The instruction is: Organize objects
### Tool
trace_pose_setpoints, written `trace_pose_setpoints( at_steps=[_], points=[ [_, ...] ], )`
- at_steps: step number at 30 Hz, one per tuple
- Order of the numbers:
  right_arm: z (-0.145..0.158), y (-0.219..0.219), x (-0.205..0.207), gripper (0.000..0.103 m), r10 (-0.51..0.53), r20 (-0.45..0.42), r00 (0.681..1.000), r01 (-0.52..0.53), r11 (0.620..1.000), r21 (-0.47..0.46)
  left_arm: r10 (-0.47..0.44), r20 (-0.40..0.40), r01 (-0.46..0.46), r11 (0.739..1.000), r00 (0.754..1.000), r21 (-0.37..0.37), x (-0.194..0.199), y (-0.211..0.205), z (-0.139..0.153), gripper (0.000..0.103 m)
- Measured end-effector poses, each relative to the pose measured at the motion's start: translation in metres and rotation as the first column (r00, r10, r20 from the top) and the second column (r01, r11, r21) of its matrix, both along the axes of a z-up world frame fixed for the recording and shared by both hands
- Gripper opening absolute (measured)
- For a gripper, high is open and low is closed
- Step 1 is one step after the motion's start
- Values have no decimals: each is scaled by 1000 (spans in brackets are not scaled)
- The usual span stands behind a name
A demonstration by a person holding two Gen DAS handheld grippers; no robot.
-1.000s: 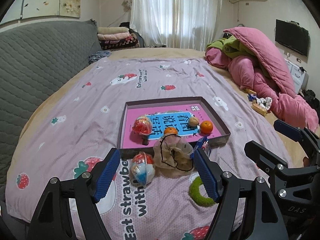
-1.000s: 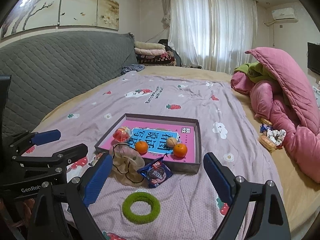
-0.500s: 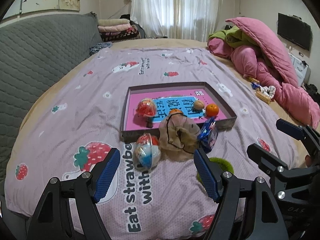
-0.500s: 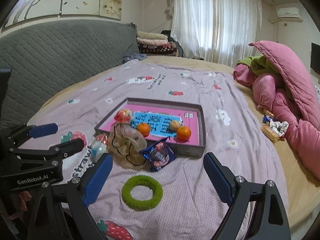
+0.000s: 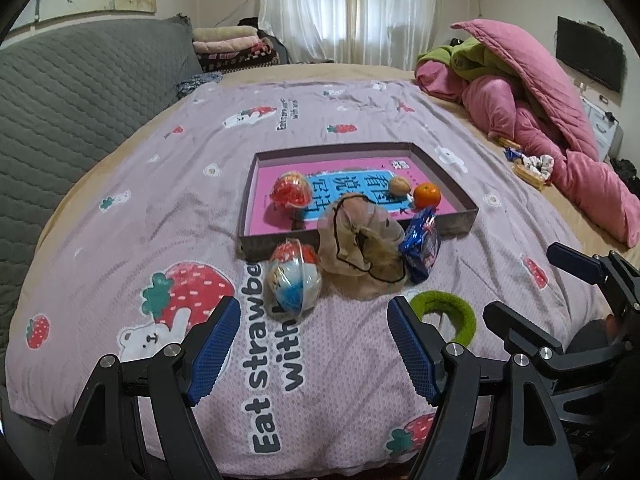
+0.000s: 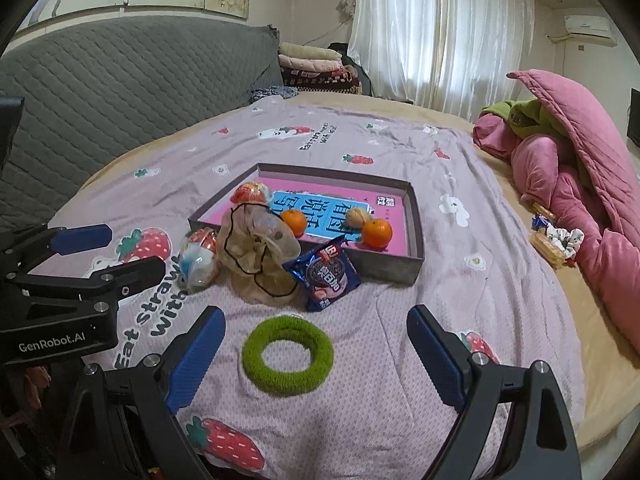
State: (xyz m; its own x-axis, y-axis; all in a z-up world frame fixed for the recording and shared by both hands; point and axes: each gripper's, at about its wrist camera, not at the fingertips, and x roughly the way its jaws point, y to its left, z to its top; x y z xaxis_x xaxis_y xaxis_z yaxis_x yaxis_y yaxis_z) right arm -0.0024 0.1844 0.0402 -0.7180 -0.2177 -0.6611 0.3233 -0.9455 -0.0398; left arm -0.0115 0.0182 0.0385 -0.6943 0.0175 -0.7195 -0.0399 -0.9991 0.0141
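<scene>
A shallow grey tray with a pink floor lies on the bedspread, holding a red capsule ball, a walnut and two oranges. In front of it lie a blue-and-red capsule ball, a beige mesh pouch, a blue cookie packet and a green fuzzy ring. My left gripper stands open just short of the capsule ball. My right gripper is open above the green ring, holding nothing.
A grey quilted headboard runs along the left. A heap of pink and green bedding fills the right side, with a small snack basket beside it. Folded blankets sit at the far end near the curtains.
Both grippers have sunk and tipped downward toward the bed. The objects sit higher in both views, and the green ring now lies between the right fingers. Nothing on the bed moved.
</scene>
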Motion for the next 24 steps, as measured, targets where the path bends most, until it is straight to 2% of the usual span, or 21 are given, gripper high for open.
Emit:
trace_pose_setpoints(
  at_steps=[24],
  points=[
    [-47,11,-15,92,-36,99,994,34,999,20,-24,49,24,1000,999,-7,-12,8,-32,77]
  ],
)
